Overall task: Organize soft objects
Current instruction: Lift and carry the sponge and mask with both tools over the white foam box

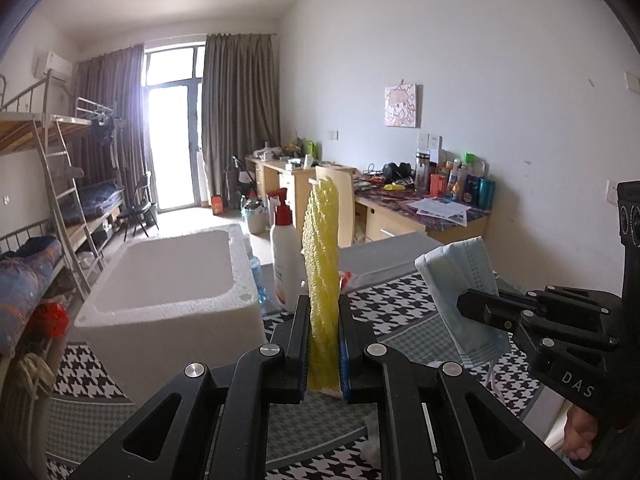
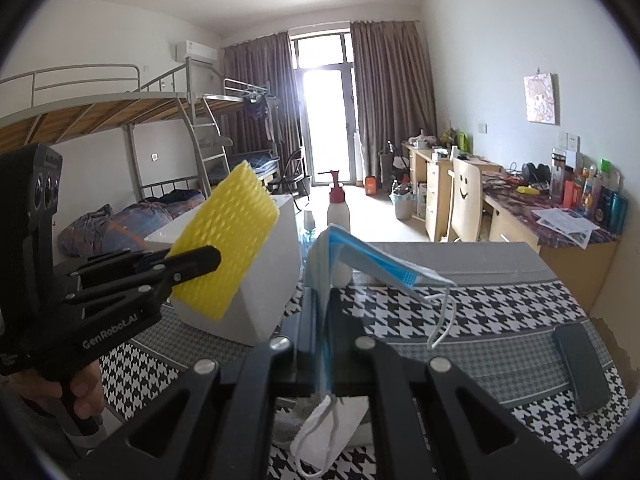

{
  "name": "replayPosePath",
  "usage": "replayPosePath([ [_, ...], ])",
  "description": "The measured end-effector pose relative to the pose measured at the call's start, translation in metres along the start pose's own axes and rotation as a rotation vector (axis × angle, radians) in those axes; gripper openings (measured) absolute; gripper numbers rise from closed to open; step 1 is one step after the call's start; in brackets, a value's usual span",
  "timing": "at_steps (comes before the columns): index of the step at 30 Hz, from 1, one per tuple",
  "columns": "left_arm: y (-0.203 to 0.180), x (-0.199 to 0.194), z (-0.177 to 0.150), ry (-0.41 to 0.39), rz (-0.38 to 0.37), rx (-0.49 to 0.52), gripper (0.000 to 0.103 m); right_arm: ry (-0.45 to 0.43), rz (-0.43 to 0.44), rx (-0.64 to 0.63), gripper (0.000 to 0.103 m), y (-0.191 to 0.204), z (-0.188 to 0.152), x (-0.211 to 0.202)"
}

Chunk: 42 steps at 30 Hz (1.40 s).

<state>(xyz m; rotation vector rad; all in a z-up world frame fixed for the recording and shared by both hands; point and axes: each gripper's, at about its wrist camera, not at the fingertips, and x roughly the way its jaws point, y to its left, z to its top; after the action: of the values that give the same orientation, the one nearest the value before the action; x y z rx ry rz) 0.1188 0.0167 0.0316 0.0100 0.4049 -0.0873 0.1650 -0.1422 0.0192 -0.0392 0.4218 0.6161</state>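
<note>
The room is a dorm room with grey metal bunk beds [image 2: 132,120] on one side, brown curtains [image 2: 392,96] by a bright glass door, and a long wooden desk [image 2: 560,236] full of bottles and papers on the other side. Up close is a table with a black-and-white checked cloth [image 2: 500,312].

On the cloth sits a big white foam box [image 1: 168,292] with its top open. Just behind the box stands a white pump bottle with a red top [image 1: 285,252]. A dark flat phone [image 2: 580,368] lies on the cloth at the far right.

The left gripper [image 1: 324,344] is pinched tight on a yellow foam net sleeve [image 1: 322,280]. The sleeve stands up straight from between the jaws, up in the air next to the box.

The right gripper [image 2: 324,344] is squeezed tight on a light blue face mask [image 2: 360,256]. The mask is folded and sticks up and out to the right, above the cloth. Its white ear loops [image 2: 440,320] hang down loose. Another white mask [image 2: 328,432] lies on the cloth under this gripper.

A hand [image 2: 76,392] holds the handle of the left gripper.
</note>
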Motion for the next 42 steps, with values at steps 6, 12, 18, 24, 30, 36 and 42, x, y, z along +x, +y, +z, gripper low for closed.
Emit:
replayPosePath([
  [6,0.002,0.003,0.008,-0.013,0.009,0.003,0.012,-0.008,0.004,-0.001,0.007,-0.001,0.008,0.004],
  [12,0.006,0.008,0.013,-0.017,0.018,0.0,0.012,-0.014,0.005,-0.011,0.007,0.001,0.015,0.008],
  [18,0.006,0.009,0.019,-0.03,0.02,0.004,0.012,-0.017,0.005,-0.014,0.007,0.002,0.021,0.012],
  [24,0.011,0.012,0.026,-0.038,0.03,0.002,0.012,-0.023,0.003,-0.016,0.007,0.002,0.029,0.016],
  [30,0.02,0.014,0.034,-0.045,0.044,-0.007,0.012,-0.03,0.001,-0.026,0.007,0.003,0.038,0.02],
  [36,0.03,0.015,0.042,-0.056,0.063,-0.014,0.012,-0.033,0.008,-0.039,0.007,0.006,0.045,0.024],
  [42,0.044,0.014,0.047,-0.068,0.097,-0.032,0.012,-0.044,0.019,-0.06,0.007,0.013,0.052,0.028],
])
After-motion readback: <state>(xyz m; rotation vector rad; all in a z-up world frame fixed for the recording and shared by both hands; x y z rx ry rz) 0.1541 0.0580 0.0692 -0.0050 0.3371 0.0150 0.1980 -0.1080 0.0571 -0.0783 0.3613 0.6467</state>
